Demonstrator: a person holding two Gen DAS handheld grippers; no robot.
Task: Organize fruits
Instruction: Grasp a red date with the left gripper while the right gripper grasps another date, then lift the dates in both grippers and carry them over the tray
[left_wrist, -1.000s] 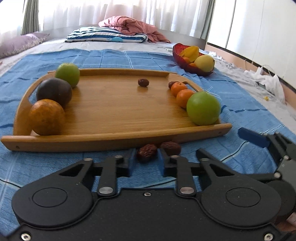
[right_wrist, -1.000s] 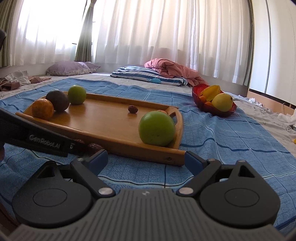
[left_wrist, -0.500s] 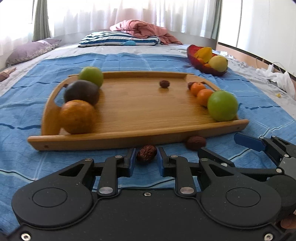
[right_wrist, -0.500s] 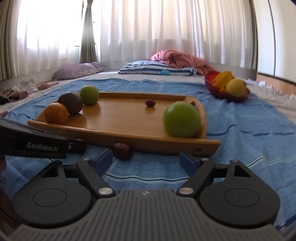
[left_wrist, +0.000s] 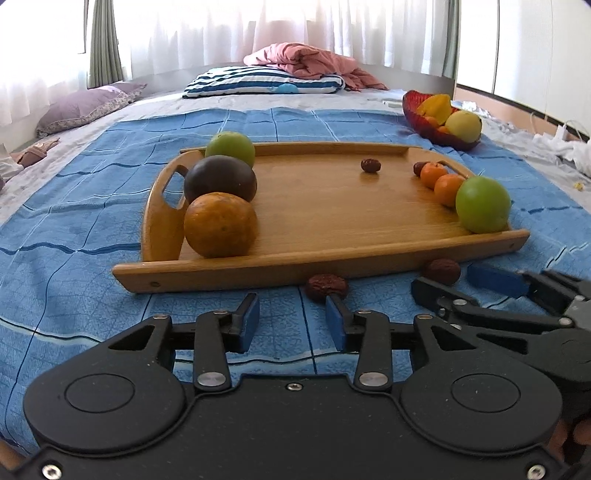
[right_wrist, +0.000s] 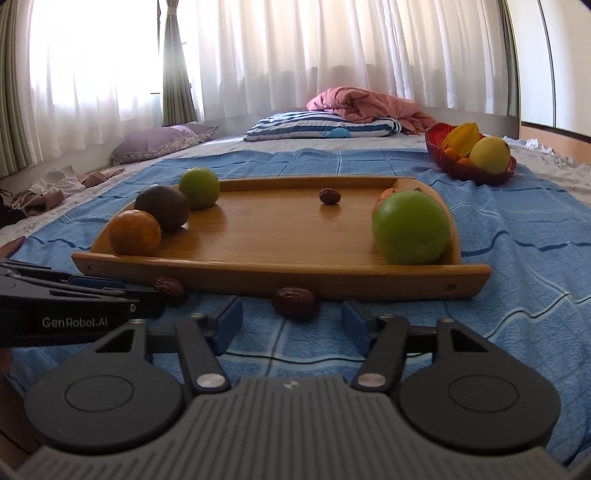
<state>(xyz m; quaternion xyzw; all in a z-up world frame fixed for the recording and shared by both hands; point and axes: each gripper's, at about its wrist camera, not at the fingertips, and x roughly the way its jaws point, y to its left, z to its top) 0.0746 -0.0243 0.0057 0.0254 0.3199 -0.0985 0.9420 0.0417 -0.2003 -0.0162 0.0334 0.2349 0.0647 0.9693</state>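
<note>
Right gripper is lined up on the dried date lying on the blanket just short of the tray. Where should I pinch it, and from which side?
Pinch the dried date across its long sides with the right gripper, coming in low from the near side. The wooden tray rim stands close behind it, and the blue blanket is soft, so keep the pads low.

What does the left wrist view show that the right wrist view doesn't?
Left wrist only: two small oranges in a row, clear of the green apple; the right view mostly hides them.
Right wrist only: the date lying just ahead of the right gripper, its open jaws just closing, no contact visible.
Both: wooden tray, red fruit bowl, blue blanket, and the left gripper, jaws just opened, empty.
</note>
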